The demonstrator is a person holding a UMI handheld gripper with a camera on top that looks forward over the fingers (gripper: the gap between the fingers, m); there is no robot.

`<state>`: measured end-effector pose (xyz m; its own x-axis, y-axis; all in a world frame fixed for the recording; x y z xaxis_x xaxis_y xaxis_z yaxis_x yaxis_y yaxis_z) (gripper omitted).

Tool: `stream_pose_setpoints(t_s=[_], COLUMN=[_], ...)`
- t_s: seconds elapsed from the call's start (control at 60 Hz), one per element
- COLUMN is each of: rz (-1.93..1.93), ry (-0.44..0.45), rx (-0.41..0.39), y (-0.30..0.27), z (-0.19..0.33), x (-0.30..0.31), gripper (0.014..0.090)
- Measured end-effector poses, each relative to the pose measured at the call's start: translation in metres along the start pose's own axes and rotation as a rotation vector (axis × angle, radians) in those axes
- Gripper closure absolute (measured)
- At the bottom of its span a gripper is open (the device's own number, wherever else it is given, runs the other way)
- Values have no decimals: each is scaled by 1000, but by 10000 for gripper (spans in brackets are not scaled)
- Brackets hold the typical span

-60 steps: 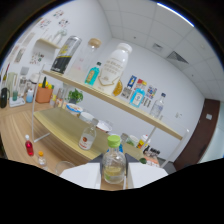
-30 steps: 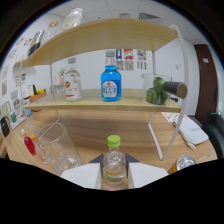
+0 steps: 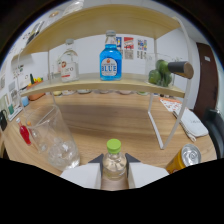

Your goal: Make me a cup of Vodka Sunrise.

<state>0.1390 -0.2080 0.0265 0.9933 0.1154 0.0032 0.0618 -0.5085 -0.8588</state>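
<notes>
Gripper view: the gripper (image 3: 114,172) has both pale fingers (image 3: 82,175) pressed against the sides of a small clear bottle (image 3: 114,167) with a green cap (image 3: 114,146), so the claw is narrow and gripping the bottle; the bottle stands upright between the fingers, its cap rising just above their tips; its lower part is hidden.

Just ahead and to the left of the fingers a clear glass (image 3: 52,140) stands tilted in this view on the wooden table (image 3: 115,112); whether it holds ice cannot be told; a small red thing (image 3: 24,134) lies just beyond the glass on its left; to the right of the fingers the silver top of a can (image 3: 189,155) with an orange-yellow side shows, close by.

Beyond them a pale shelf (image 3: 107,84) on white legs spans the table; on it a blue bottle (image 3: 110,61) with a white label stands upright near the middle; a clear bottle (image 3: 67,62) with an orange and white label stands well apart on its left; at the right end a glass jar (image 3: 160,72) holds green fruit, with a dark bottle (image 3: 179,67) lying just beside it; a second board of the shelf arches above them; beyond the right leg a white flat object (image 3: 192,122) rests on the table; posters hang on the white wall (image 3: 132,45) behind.
</notes>
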Motion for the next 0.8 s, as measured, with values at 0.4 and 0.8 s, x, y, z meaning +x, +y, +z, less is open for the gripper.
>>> stream_pose_setpoints(t_s=[0.4, 0.8], rz=[35, 37], ry=[146, 174], rx=[3, -16], y=[-40, -58], z=[-83, -171], x=[-2, -92], gripper=[184, 187])
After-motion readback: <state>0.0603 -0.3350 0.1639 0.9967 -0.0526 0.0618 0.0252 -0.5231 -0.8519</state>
